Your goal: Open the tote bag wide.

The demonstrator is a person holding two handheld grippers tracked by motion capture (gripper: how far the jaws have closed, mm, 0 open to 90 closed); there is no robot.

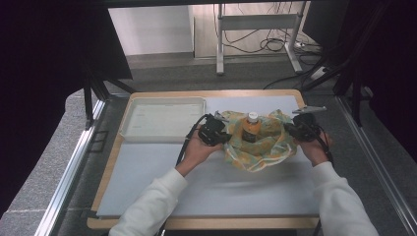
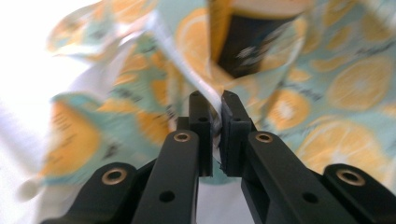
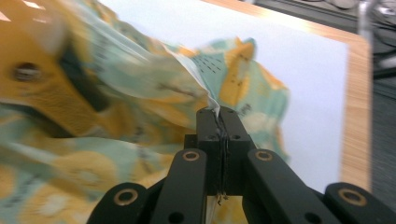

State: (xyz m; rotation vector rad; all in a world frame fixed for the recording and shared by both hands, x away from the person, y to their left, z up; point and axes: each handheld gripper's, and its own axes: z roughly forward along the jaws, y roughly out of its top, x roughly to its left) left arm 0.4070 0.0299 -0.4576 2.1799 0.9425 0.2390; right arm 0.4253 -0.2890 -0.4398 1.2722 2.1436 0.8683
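A cloth (image 1: pixel 265 145) printed with orange slices on pale teal lies crumpled in the middle of the table. A bottle (image 1: pixel 251 129) with a white cap and orange drink stands upright in its folds. My left gripper (image 1: pixel 222 133) is at the cloth's left side; in the left gripper view its jaws pinch a fold of the cloth (image 2: pixel 154 79) just in front of the bottle (image 2: pixel 252 37). My right gripper (image 1: pixel 290 130) is at the cloth's right side, and its jaws are pressed together on a cloth edge (image 3: pixel 187 88).
A white shallow tray (image 1: pixel 162 119) sits at the back left of the table, close to my left hand. A pale mat (image 1: pixel 221 187) covers the wooden tabletop (image 1: pixel 110 167). Metal rails run along both sides, and a frame with cables stands behind.
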